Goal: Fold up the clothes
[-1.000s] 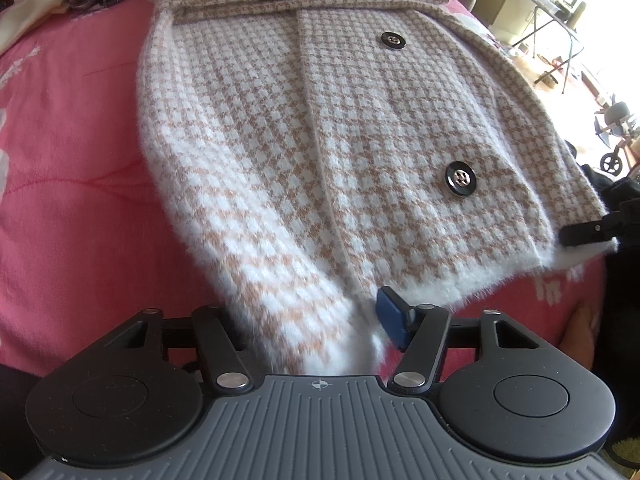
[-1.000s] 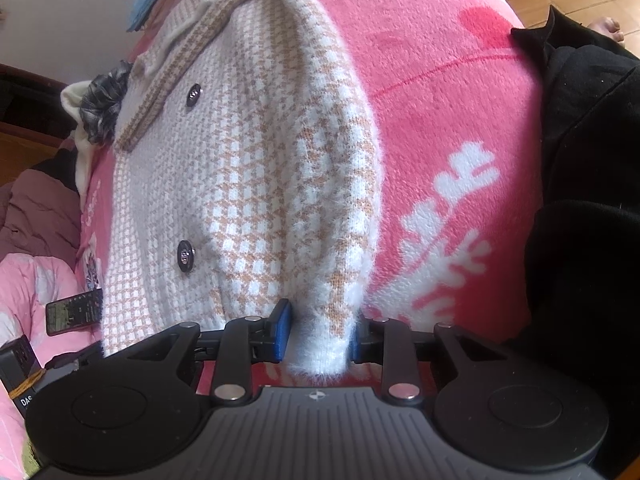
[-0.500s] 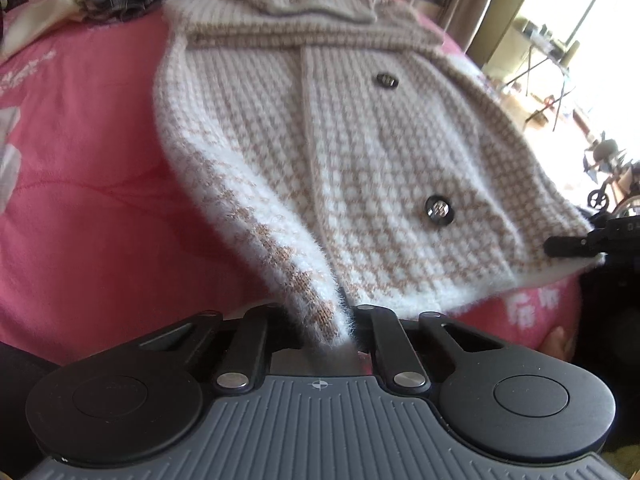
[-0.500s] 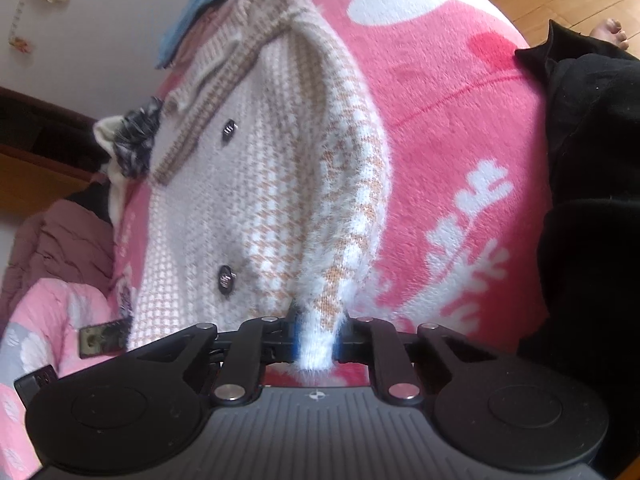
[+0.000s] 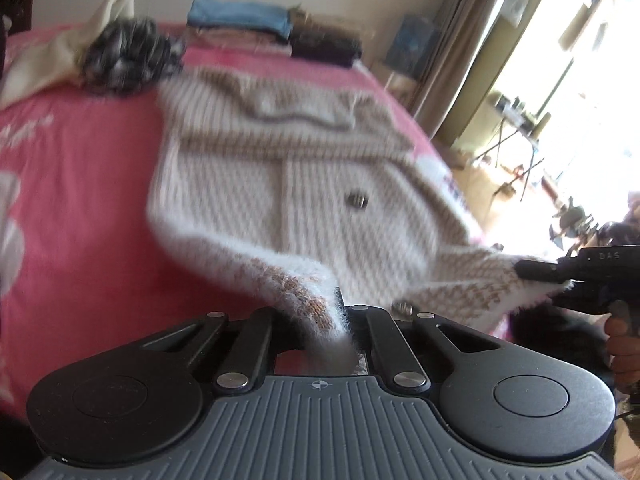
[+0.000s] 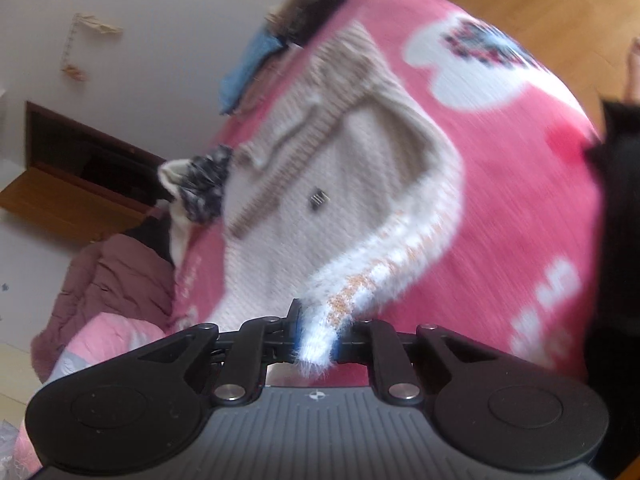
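Both hands are rising with the cardigan (image 5: 332, 200), where a second ago the left gripper (image 5: 342, 320) was still standing open at the hem and the right gripper (image 6: 316, 340) was only closing on the fluffy edge. Now the garment's near corners are lifting off the pink blanket (image 5: 72, 200) while its collar and upper body are still lying flat on the bed.

On the left side, the fingers are pressing almost fully together, and a white fuzzy tip of the cuff is sticking out between them toward the camera. From that pinch the fabric is running up and away in a narrow twisted strip before spreading into the checked body. On the right side, the fingers are clamping a slightly thicker tuft of the white and tan edge, which is poking through the jaws in the same way; the blue pad (image 6: 295, 320) is showing on the left of the tuft. In the left wrist view, the right gripper (image 5: 536, 270) is also appearing at the far right edge, gripping the opposite corner, with a hand (image 5: 624, 348) below it.

One dark button (image 5: 357, 200) is sitting near the middle of the front panel; motion blur is making the lower one hard to find. Folded clothes (image 5: 240, 20) are stacking at the far end of the bed, beside a grey crumpled garment (image 5: 124, 56).
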Action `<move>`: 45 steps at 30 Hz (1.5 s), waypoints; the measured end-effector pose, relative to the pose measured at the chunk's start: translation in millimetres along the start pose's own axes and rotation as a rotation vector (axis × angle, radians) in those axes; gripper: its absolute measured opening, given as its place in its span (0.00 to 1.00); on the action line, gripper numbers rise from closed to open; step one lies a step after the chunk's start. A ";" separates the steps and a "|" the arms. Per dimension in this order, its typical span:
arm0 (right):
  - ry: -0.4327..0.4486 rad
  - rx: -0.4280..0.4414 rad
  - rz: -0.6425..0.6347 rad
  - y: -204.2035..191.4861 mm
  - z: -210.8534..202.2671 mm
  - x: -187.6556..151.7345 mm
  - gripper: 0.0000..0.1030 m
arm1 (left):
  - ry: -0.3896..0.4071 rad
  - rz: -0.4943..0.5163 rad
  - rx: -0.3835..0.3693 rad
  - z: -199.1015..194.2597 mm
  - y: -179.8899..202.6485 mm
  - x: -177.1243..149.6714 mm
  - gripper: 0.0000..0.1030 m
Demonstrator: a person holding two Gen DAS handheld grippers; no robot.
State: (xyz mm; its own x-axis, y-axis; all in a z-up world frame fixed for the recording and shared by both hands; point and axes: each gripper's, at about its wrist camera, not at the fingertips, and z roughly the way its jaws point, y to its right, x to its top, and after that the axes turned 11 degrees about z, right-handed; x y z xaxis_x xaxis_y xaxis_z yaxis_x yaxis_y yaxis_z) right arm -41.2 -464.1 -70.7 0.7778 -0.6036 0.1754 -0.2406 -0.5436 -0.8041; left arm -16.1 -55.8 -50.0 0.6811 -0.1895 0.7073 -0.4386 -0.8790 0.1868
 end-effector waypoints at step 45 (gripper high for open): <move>0.045 0.070 0.424 -23.4 219.1 343.1 0.58 | 0.044 -0.693 -0.235 210.7 -259.4 207.0 0.30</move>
State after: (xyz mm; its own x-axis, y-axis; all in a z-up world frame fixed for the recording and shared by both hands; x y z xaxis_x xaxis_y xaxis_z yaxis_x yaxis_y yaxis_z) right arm 358.5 -530.7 -116.1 0.5922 -0.7907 -0.1553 -0.4923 -0.2024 -0.8466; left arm 362.2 40.8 -95.7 0.8261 0.3976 0.3994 -0.0333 -0.6729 0.7389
